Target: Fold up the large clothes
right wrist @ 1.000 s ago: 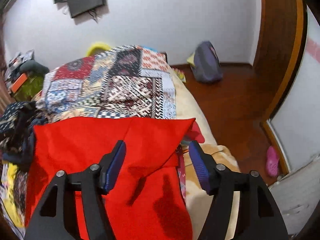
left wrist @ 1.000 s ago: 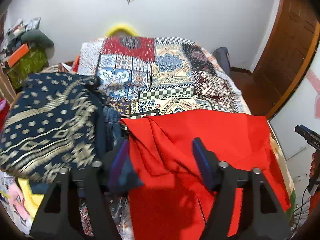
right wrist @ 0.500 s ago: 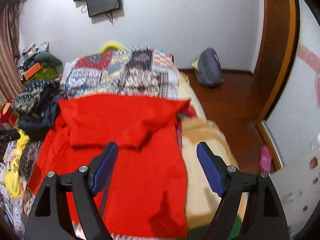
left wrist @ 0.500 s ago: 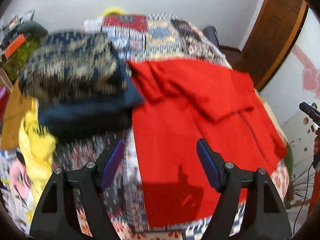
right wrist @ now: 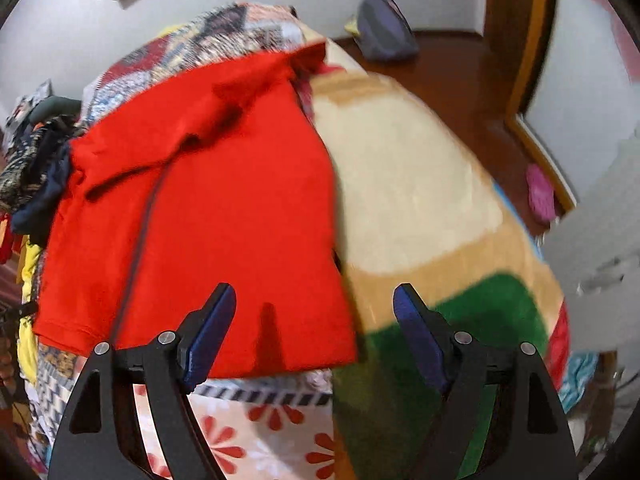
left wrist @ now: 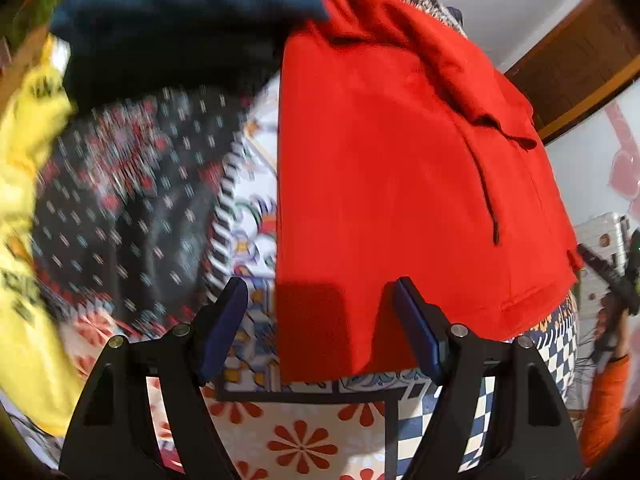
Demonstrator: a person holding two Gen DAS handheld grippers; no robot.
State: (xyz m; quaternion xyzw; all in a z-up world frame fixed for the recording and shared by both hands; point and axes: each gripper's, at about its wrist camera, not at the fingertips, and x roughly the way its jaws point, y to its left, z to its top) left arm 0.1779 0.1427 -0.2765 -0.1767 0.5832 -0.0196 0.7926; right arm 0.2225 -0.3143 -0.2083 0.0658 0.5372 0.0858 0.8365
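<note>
The red shirt (left wrist: 384, 184) lies flat on the patterned bedspread (left wrist: 296, 432), with its upper part folded down at 1 o'clock. The left gripper (left wrist: 320, 328) is wide and holds nothing, above the shirt's near hem. The right gripper (right wrist: 316, 332) is also wide and empty, over the hem corner of the shirt (right wrist: 224, 216). A beige, tan and green blanket (right wrist: 416, 200) lies at 3 o'clock of the shirt. A dark blue folded cloth (left wrist: 172, 32) sits at 11 o'clock.

No text, label, brand, number or sign could be read in either view. The yellow cloth (left wrist: 24, 184) at the far left of the left wrist view carried dark printed marks, but motion blur left them illegible.
</note>
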